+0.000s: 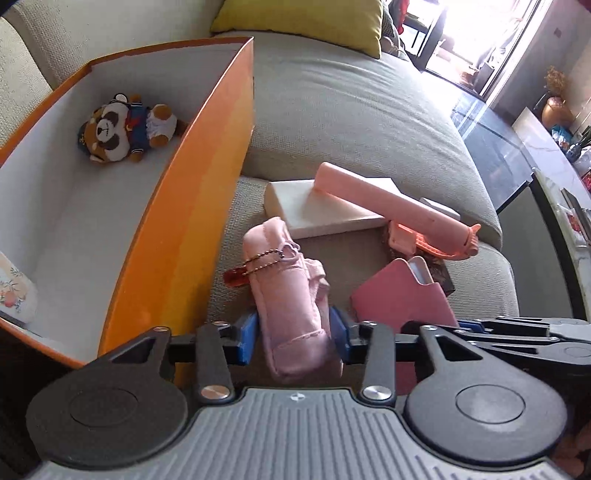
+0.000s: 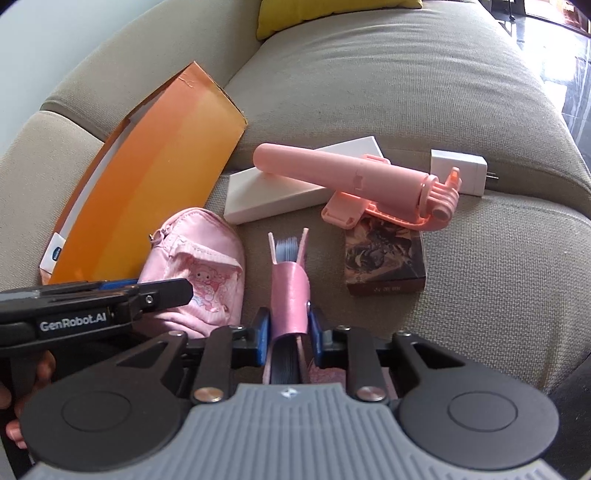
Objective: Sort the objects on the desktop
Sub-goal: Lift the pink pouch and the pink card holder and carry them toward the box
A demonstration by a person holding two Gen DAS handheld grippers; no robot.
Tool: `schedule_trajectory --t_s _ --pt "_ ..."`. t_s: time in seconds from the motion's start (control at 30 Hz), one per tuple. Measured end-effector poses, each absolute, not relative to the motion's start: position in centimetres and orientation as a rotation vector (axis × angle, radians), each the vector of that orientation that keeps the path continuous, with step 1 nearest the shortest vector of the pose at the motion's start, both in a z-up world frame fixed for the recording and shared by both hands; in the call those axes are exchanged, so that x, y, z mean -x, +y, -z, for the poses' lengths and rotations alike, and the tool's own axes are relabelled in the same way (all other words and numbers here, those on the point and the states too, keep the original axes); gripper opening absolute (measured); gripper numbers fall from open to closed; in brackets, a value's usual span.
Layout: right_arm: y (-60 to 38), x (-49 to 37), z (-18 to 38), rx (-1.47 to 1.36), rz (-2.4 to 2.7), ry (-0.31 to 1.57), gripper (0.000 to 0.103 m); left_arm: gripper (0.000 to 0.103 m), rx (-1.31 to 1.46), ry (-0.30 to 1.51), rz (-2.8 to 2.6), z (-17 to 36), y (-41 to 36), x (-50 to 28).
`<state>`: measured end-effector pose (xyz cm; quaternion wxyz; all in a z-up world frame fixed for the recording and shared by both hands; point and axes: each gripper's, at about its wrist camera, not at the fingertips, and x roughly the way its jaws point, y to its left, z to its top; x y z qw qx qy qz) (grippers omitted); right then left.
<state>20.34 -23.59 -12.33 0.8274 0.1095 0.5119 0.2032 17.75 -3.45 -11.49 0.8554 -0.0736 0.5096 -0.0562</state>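
A pink fabric pouch [image 1: 288, 291] with a ball chain and heart ring lies on the sofa seat, close to the orange box [image 1: 192, 221]. My left gripper [image 1: 293, 332] is shut on it, both blue pads pressed into its sides. The right wrist view shows the same pouch [image 2: 199, 266] with a finger [image 2: 162, 291] of that gripper across it. My right gripper [image 2: 288, 332] is shut on a pink card holder [image 2: 290, 291] filled with grey-blue cards, held edge-up. In the left wrist view this card holder [image 1: 399, 295] sits just right of the pouch.
The orange box holds a panda plush [image 1: 125, 127] and a floral item [image 1: 14, 291]. On the sofa lie a pink selfie stick [image 2: 347, 173] across a flat white box [image 2: 273, 195], a white charger [image 2: 458, 171] and a dark patterned box [image 2: 384, 262]. A yellow cushion [image 1: 303, 22] sits behind.
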Motion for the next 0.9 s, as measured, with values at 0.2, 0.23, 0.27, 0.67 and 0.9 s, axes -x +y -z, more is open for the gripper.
schedule_trajectory --t_s 0.2,0.23,0.27,0.67,0.9 --pt "-23.5 -19.9 11.4 -0.242 -0.43 1.078 0.023 0.026 0.142 1.013 0.164 11.0 -3.5 -16.7" --pt "-23.5 -19.8 10.9 -0.243 -0.435 1.068 0.023 0.025 0.139 1.003 0.173 10.6 -3.6 -16.4" --pt "-23.4 -19.6 10.3 -0.245 -0.44 1.055 0.023 0.025 0.134 0.989 0.182 10.1 -3.8 -16.1" --pt "-21.0 -18.3 1.0 -0.216 -0.533 0.845 0.023 0.025 0.122 0.718 0.213 0.3 -1.0 -11.6" --pt "-15.7 -19.4 -3.0 -0.18 -0.642 0.772 0.022 0.025 0.114 0.643 0.125 -2.9 3.6 -11.7"
